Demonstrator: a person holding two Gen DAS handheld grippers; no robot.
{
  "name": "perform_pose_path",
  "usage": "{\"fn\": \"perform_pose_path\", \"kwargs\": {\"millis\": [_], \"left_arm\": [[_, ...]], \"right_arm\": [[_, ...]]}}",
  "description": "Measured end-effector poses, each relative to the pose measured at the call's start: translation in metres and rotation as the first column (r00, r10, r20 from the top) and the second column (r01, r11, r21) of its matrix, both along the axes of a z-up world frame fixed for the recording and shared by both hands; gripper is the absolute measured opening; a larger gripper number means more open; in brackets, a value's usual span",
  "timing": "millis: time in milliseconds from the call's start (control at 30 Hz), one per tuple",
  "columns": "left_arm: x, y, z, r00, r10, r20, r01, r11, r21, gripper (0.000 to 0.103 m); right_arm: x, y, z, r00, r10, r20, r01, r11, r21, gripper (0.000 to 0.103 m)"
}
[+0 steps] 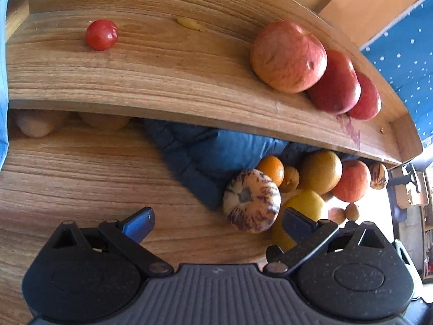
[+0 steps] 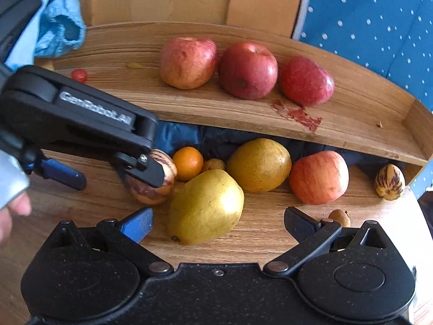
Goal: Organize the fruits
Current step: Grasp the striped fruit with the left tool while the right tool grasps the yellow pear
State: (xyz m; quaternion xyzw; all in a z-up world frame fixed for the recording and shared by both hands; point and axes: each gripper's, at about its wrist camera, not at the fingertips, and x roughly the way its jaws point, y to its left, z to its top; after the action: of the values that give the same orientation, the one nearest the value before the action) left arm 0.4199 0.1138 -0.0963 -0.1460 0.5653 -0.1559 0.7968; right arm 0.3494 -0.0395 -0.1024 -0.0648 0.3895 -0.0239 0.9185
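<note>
Left tool [image 2: 119, 173] hanging with fingers apart beside striped melon [image 2: 151, 187]; right tool [image 2: 217, 223] sitting spread wide around yellow pear [image 2: 205, 205] lying on surface [image 2: 257, 241]; three apples [image 2: 247, 69] resting on shelf [image 2: 351, 113] behind.

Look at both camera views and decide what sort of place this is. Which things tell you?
Probably a room in a home: a wooden table with a raised shelf, loose apples and pears, and a blue dotted cushion or sofa behind.
</note>
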Motion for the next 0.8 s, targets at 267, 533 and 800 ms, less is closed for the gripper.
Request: {"fn": "perform_pose_path", "kwargs": {"millis": [267, 533, 800], "left_arm": [[0.0, 0.0, 0.001, 1.0, -0.005, 0.021, 0.006, 0.999, -0.046, 0.084], [0.003, -0.014, -0.001, 0.999, -0.037, 0.024, 0.039, 0.995, -0.092, 0.064], [0.005, -0.012, -0.005, 1.0, -0.022, 0.015, 0.023, 0.995, -0.097, 0.057]], "right_arm": [[0.004, -0.002, -0.004, 1.0, 0.0, 0.009, 0.0, 1.0, 0.009, 0.084], [0.01, -0.002, -0.009, 1.0, 0.017, 0.002, -0.017, 1.0, 0.025, 0.07], [0.02, -0.007, -0.01, 0.999, 0.047, 0.02, -0.047, 0.998, 0.05, 0.068]]}}
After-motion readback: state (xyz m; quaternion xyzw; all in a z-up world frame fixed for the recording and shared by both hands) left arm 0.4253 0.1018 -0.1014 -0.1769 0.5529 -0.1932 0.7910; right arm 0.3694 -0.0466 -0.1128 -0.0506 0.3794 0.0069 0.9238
